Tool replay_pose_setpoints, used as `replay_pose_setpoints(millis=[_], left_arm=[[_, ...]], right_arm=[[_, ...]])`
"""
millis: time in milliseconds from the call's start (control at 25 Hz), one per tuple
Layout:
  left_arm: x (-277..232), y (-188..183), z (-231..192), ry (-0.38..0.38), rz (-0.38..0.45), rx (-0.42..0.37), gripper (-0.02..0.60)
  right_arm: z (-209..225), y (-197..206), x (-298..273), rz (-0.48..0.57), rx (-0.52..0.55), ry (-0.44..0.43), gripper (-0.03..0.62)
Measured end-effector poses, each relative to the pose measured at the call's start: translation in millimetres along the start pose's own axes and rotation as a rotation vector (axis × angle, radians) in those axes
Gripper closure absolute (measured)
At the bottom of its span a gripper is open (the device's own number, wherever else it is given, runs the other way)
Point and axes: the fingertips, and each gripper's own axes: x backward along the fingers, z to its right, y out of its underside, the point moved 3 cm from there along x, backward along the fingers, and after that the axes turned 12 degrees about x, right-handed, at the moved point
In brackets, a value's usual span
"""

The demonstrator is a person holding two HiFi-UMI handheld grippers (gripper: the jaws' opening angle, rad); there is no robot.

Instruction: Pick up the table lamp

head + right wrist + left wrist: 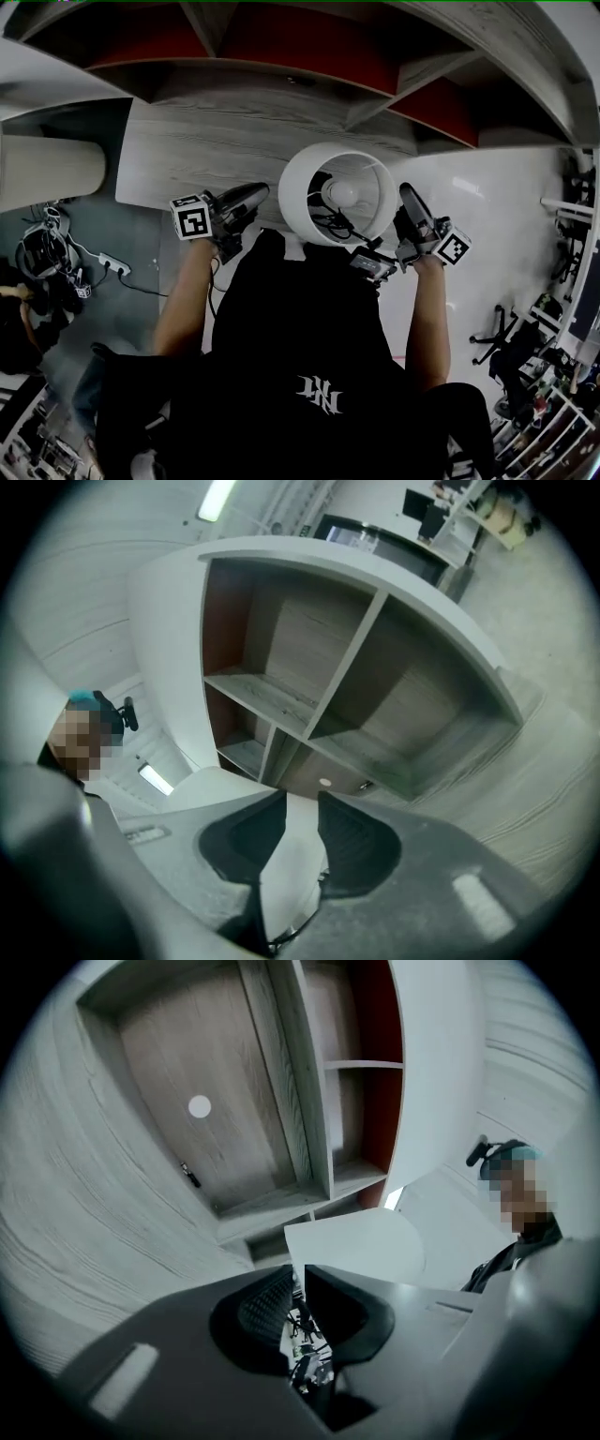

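The table lamp (298,187) stands just ahead of both tools. Its thin white shade (292,855) runs between the parted, unpinching jaws of the right hand-held gripper (302,808). The left hand-held gripper (298,1283), barely parted and empty, waits beside it. The shade looks light and easily dented, so the socket under the bulb (342,194) seems a firmer hold.

Right gripper (302,803): at 6 o'clock, jaws apart.
Lampshade (292,877): white, its thin wall stands between the jaws.
Shelf unit (375,677): open wooden compartments, 12 to 3 o'clock.
Ceiling light (217,497): 11 o'clock.
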Motion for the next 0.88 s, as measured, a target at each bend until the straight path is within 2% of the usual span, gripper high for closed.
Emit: replay_pose_setpoints(millis=[160, 360, 600, 760, 880], left_arm=[[4.6, 5.0, -1.6, 0.030, 0.019, 0.061, 0.535], [6.9, 18.6, -9.6, 0.120, 0.033, 0.198, 0.520], [4.9, 15.7, -22.2, 0.128, -0.001, 0.202, 0.476], [5.9, 14.9, -18.2, 0.155, 0.025, 0.222, 0.454], [-0.6, 23.7, -5.3, 0.199, 0.043, 0.274, 0.436]], right_arm=[[6.3, 5.9, -4.3, -0.045, -0.131, -0.136, 0.487], [14.7, 29.3, -2.2, -0.091, -0.267, -0.202, 0.484], [25.0, 56.8, -23.9, -0.152, -0.367, -0.234, 0.477], [22.2, 59.4, -22.5, -0.168, -0.404, -0.263, 0.477], [16.8, 55.6, -12.5, -0.166, -0.430, -0.293, 0.477]])
